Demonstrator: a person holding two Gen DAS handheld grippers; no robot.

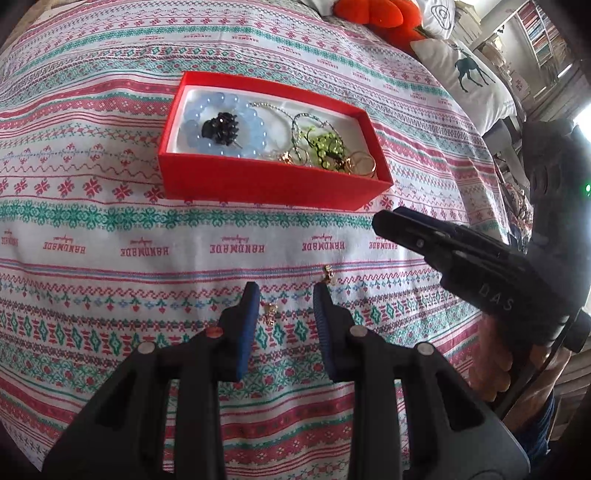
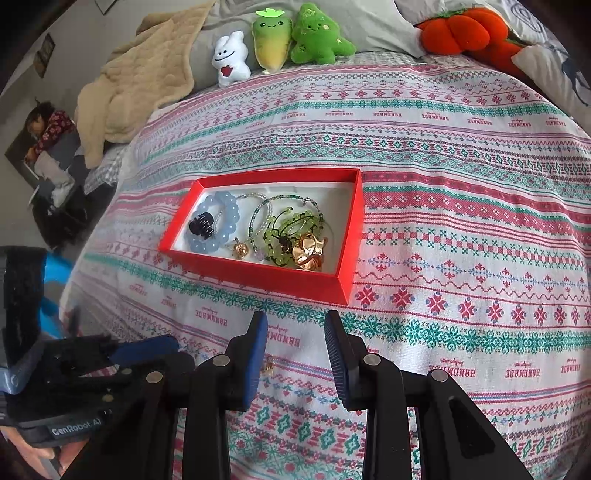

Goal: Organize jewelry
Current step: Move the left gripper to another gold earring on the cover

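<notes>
A red box sits on the patterned cloth and holds a pale blue bead bracelet, a black clip, green bead strands and gold pieces. My left gripper is open low over the cloth. A small gold earring lies between its fingers, and a second lies by the right fingertip. My right gripper is open and empty, with a gold earring by its left finger. The right gripper also shows in the left wrist view.
Plush toys, an orange plush and a beige blanket lie at the far end of the bed. Pillows lie at the far right. The left gripper's body is close at my right gripper's left.
</notes>
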